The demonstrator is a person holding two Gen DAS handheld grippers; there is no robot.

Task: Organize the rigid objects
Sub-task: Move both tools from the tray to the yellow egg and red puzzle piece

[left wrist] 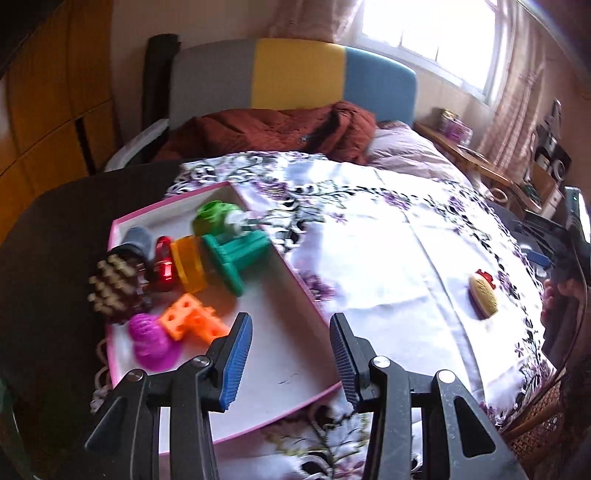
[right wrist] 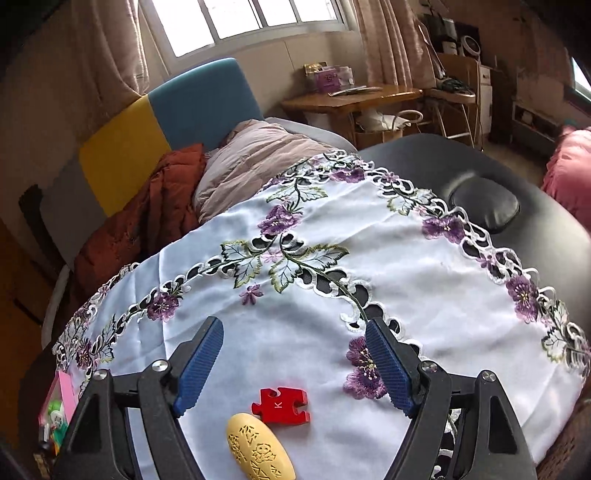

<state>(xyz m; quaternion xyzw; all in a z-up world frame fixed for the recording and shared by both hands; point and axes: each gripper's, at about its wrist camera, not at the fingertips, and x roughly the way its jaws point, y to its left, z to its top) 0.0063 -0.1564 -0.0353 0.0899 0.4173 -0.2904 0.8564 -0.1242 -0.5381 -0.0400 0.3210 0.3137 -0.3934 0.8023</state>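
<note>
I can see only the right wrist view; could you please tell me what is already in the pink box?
Observer: Several toys are bunched in the far left part of the pink box, among them a teal piece, an orange block and a purple piece.
Operator: Is there bare floor left in it?
Observer: Yes, its near right part shows bare white floor.
Operator: Is the left gripper carrying anything?
Observer: No, it is open and empty.

A home bedroom is being shown: a bed with a grey, yellow and blue headboard (left wrist: 295,74) and rumpled quilts (right wrist: 251,162) is lying beyond the table's far edge, with a curtained window (right wrist: 240,18) and wooden desk (right wrist: 351,99) behind.
</note>
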